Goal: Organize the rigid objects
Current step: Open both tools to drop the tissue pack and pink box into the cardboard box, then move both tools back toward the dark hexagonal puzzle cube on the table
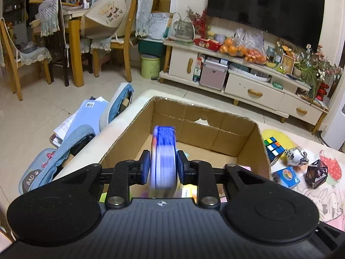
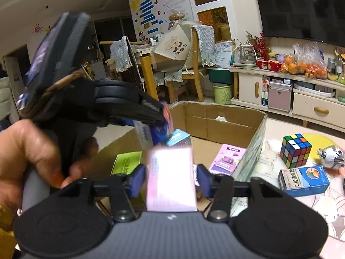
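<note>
An open cardboard box [image 1: 237, 118] [image 2: 215, 108] stands on the table straight ahead. Over it, my left gripper [image 1: 163, 166] has a blurred blue box [image 1: 165, 155] standing upright between its fingers, with thin gaps at both pads. My right gripper [image 2: 171, 178] is open, and a blurred pink box [image 2: 171, 177] sits between its fingers clear of both pads. The right wrist view also shows a hand [image 2: 28, 151] holding the left gripper [image 2: 162, 116] with the blue box [image 2: 167, 125] at its tips. Inside the carton lie a green box [image 2: 126, 161], a light-blue box [image 2: 179, 139] and a pink box [image 2: 228, 157].
Right of the carton on the patterned mat lie a Rubik's cube [image 2: 295, 149], a blue-and-white medicine box [image 2: 304, 181], a panda figure [image 2: 330, 155] and a dark faceted box [image 1: 317, 173]. Papers and blue cushions [image 1: 82, 133] sit left of the table. A TV cabinet [image 1: 254, 90] stands behind.
</note>
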The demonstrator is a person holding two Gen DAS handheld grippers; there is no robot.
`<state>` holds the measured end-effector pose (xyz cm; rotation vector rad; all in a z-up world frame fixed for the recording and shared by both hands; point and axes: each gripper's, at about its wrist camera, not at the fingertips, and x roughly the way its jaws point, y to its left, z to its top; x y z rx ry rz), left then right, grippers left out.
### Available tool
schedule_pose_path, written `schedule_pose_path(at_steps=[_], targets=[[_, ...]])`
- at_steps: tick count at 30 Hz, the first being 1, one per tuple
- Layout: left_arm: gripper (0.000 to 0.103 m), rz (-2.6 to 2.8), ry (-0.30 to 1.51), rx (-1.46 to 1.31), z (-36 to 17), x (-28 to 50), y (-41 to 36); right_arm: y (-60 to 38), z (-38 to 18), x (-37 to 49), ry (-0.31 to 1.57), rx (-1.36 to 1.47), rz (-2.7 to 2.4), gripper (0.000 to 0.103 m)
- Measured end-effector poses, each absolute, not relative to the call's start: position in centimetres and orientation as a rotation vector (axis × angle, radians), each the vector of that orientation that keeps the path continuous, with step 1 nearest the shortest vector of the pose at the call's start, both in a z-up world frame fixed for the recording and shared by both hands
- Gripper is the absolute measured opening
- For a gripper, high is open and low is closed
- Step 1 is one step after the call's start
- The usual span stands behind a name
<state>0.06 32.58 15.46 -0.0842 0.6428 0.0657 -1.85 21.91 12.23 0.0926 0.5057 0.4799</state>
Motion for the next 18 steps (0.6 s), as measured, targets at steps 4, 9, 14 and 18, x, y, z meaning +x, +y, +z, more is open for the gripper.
schedule_pose_path(at_steps=[4,9,14,18], targets=[[0.060,0.070,0.640,-0.068,15.9,-0.6,31.9,20.9,12.4,-2.8,0.482,0.107,0.469,0.074],[0.078,0.062,0.620,-0.053,16.2,-1.2,31.3,19.6,12.4,-4.0,0.464,0.078,0.429,0.080],[0.099,0.055,0.606,-0.029,16.4,-1.4,30.6,18.1,11.5,-4.5,0.482,0.070,0.378,0.085],[0.101,0.045,0.601,-0.002,16.2,-1.5,30.0,17.1,11.0,-4.7,0.481,0.071,0.336,0.094]])
